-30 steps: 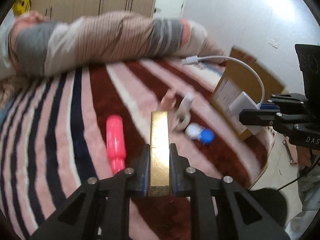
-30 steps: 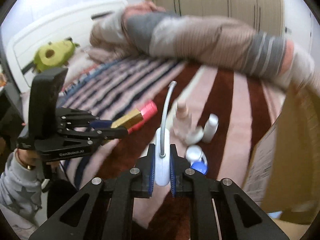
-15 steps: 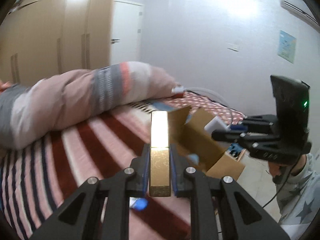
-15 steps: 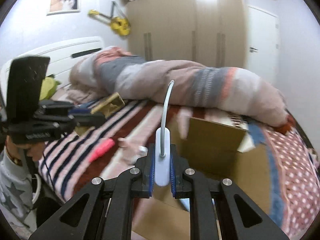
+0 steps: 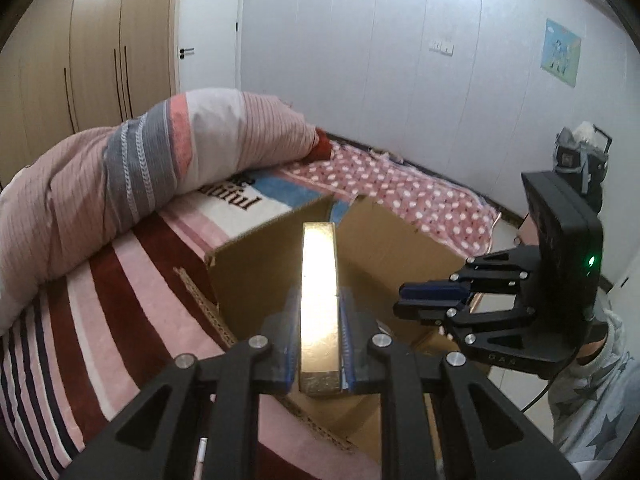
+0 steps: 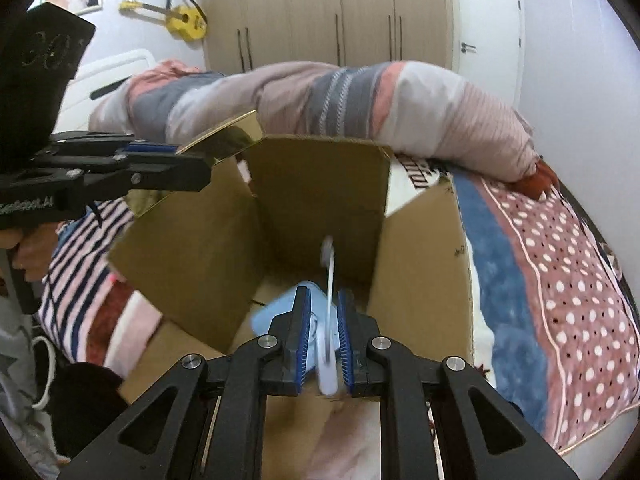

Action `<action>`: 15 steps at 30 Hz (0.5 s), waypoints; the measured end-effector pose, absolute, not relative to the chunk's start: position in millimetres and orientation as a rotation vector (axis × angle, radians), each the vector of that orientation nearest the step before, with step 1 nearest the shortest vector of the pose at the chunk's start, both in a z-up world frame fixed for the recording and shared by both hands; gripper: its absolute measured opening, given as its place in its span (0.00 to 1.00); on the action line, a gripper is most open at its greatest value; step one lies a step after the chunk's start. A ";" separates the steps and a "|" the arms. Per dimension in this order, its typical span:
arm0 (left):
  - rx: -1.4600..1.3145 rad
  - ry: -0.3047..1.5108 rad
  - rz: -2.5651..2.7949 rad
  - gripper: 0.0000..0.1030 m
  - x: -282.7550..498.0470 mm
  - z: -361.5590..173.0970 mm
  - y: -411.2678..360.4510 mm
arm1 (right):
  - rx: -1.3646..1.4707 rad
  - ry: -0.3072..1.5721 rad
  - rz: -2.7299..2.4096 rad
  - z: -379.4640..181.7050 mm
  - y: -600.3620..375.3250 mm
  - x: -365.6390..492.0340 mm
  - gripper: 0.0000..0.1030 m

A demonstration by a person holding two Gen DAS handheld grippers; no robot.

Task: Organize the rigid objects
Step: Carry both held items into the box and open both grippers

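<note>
My left gripper [image 5: 319, 344] is shut on a long gold box [image 5: 319, 292] and holds it over the near flaps of an open cardboard box [image 5: 256, 276]; it also shows in the right wrist view [image 6: 160, 160] with the gold box [image 6: 228, 140]. My right gripper [image 6: 324, 336] hangs over the open cardboard box [image 6: 320, 184]. Its jaws stand apart, and a blurred white charger with cable [image 6: 329, 344] sits loose between them, touching neither pad clearly. A light blue item [image 6: 276, 312] lies in the box below. In the left wrist view the right gripper [image 5: 416, 300] shows side-on.
The box stands on a bed with a striped blanket [image 5: 100, 320] and a dotted pink blanket [image 6: 560, 280]. A rolled striped duvet [image 5: 120, 184] lies behind it. Wardrobes [image 6: 320, 12] and a door stand beyond. The bed edge is at the lower right.
Both grippers swung from the striped blanket to the cardboard box. The right jaws have parted around the charger, which is now blurred. The left still holds the gold box.
</note>
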State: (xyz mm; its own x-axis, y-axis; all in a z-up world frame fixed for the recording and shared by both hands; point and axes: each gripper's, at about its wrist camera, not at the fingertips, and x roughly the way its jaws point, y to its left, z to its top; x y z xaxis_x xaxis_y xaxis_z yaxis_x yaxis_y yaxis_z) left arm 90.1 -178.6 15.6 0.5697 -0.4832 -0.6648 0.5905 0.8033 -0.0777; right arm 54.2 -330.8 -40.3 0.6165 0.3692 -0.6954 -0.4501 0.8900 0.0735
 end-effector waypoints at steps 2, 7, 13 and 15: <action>0.168 0.745 -0.629 0.15 93.7 10.1 -182.0 | -0.085 0.776 0.486 -43.4 -335.8 57.1 0.14; 0.179 0.773 -0.614 0.15 101.9 1.4 -183.8 | -0.066 0.764 0.508 -41.9 -334.8 58.9 0.18; 0.163 0.754 -0.598 0.16 100.3 7.9 -174.9 | -0.060 0.739 0.508 -34.6 -333.1 57.3 0.28; 0.145 0.732 -0.593 0.26 96.2 14.8 -166.6 | -0.063 0.732 0.510 -30.3 -329.6 54.1 0.29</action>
State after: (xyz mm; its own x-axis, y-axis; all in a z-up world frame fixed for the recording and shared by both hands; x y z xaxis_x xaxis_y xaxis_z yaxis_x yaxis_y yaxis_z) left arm 96.2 -166.6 14.8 0.5888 -0.4577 -0.6662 0.5563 0.8274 -0.0767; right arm 54.1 -329.6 -30.3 0.6277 0.4232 -0.6534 -0.4663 0.8765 0.1198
